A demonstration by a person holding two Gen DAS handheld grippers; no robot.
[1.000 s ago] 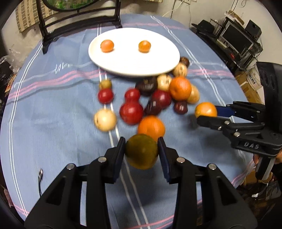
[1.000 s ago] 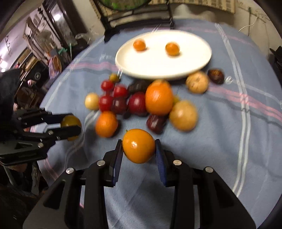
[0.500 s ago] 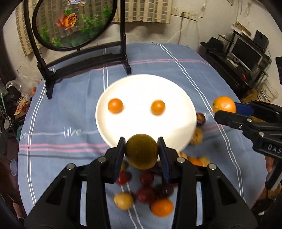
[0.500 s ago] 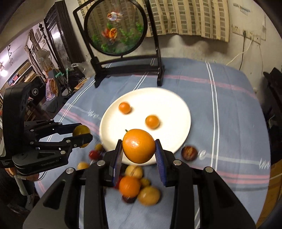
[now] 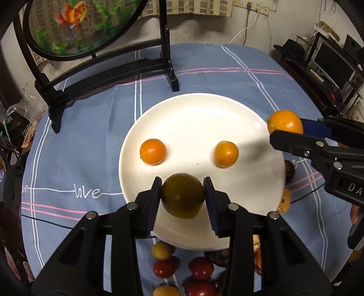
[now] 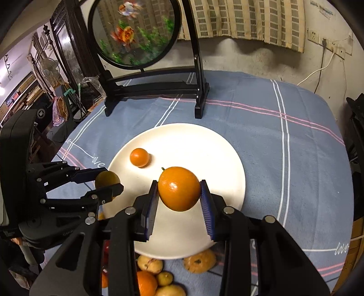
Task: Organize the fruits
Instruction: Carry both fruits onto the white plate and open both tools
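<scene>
Blue plaid cloth covers the surface (image 5: 204, 68) under a round white plate (image 5: 200, 109), above which the left hand-held gripper (image 5: 182, 198) pinches an olive-green fruit (image 5: 182, 198) and the right hand-held gripper (image 6: 179, 189) an orange (image 6: 179, 189).

White plate (image 5: 261, 182), blue tablecloth (image 5: 91, 127) with pink-white stripes, olive-green fruit (image 5: 183, 195), orange (image 6: 179, 188)

This is a lived-in home, a crowded living or dining room. A round desk (image 6: 295, 159) wears a blue cloth with pink and white stripes and the stitched word "love" (image 5: 87, 193). At its far edge stands an ornamental round screen (image 6: 134, 34) painted with goldfish, in a dark wooden stand. A striped curtain (image 6: 245, 20) hangs on the rough plaster wall behind, beside a socket (image 6: 327, 44) with a trailing cord. Off the left edge are a dark cabinet (image 6: 66, 47), a fan (image 6: 49, 66) and bags; off the right edge, shelves with a monitor (image 5: 332, 63).
</scene>
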